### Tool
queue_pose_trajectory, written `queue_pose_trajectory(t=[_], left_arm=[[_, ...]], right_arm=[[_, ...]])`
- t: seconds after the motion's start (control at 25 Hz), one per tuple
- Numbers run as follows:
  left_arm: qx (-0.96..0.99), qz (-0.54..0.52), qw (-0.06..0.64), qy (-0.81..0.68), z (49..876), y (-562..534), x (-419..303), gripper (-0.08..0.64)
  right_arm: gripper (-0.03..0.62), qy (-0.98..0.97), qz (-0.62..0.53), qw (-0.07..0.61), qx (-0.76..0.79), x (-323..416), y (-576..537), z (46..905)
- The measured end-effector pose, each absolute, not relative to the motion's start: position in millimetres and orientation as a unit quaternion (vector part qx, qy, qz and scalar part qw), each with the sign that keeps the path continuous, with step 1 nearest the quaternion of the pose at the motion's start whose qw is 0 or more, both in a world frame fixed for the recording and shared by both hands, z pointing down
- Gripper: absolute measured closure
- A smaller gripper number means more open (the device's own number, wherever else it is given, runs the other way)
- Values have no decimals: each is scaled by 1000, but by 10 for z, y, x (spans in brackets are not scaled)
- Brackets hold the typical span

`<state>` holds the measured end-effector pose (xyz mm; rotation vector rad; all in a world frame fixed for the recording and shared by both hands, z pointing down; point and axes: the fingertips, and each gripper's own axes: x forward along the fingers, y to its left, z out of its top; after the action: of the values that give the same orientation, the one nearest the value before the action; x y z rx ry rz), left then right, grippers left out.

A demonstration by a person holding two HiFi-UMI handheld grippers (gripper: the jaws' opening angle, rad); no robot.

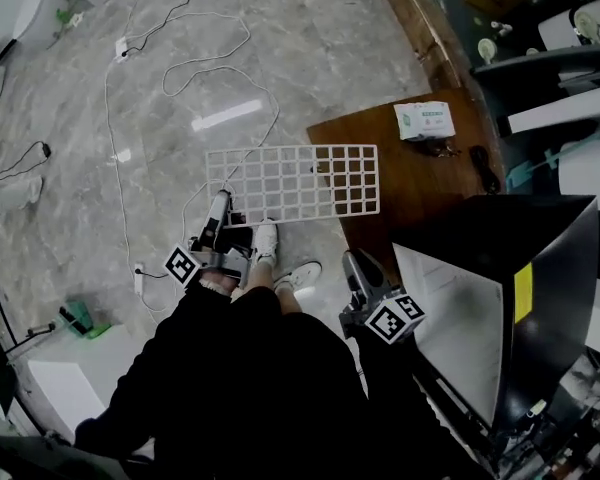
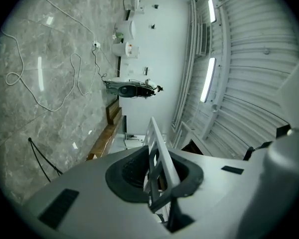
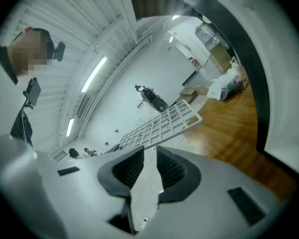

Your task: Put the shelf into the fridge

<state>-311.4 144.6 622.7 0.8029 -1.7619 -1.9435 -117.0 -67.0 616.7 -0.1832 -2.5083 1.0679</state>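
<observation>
A white grid shelf (image 1: 293, 180) hangs flat above the floor and the edge of a brown wooden platform (image 1: 420, 183). My left gripper (image 1: 220, 201) is shut on the shelf's near left corner. In the left gripper view the shelf's edge (image 2: 157, 146) runs between the pads of the left gripper (image 2: 157, 179). My right gripper (image 1: 354, 262) is below the shelf's near right corner and apart from it. In the right gripper view the right gripper (image 3: 148, 168) stands open with nothing between its pads, and the shelf (image 3: 162, 125) lies beyond them. The black fridge (image 1: 540, 268) stands at the right, its white inside (image 1: 455, 313) showing.
A white box with green print (image 1: 425, 120) and a dark cable (image 1: 483, 166) lie on the wooden platform. Loose white cables (image 1: 215, 63) trail over the grey marble floor. The person's white shoes (image 1: 280, 258) are under the shelf's near edge. Cluttered shelving (image 1: 570, 98) fills the right side.
</observation>
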Motion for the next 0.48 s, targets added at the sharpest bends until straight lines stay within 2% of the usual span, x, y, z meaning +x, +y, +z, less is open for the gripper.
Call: queue_pose_trajectory(t=[0.12, 0.4, 0.48], left_arm=[[283, -691, 185, -639, 5959, 1752, -3018, 509], [280, -704, 160, -633, 5439, 2009, -2618, 506], [278, -706, 162, -631, 5362, 2053, -2579, 506]], right_arm=[[438, -874, 436, 194, -93, -1203, -494, 6095], [317, -805, 562, 133, -134, -1233, -483, 5788], [302, -792, 585, 119, -132, -1317, -493, 5730]])
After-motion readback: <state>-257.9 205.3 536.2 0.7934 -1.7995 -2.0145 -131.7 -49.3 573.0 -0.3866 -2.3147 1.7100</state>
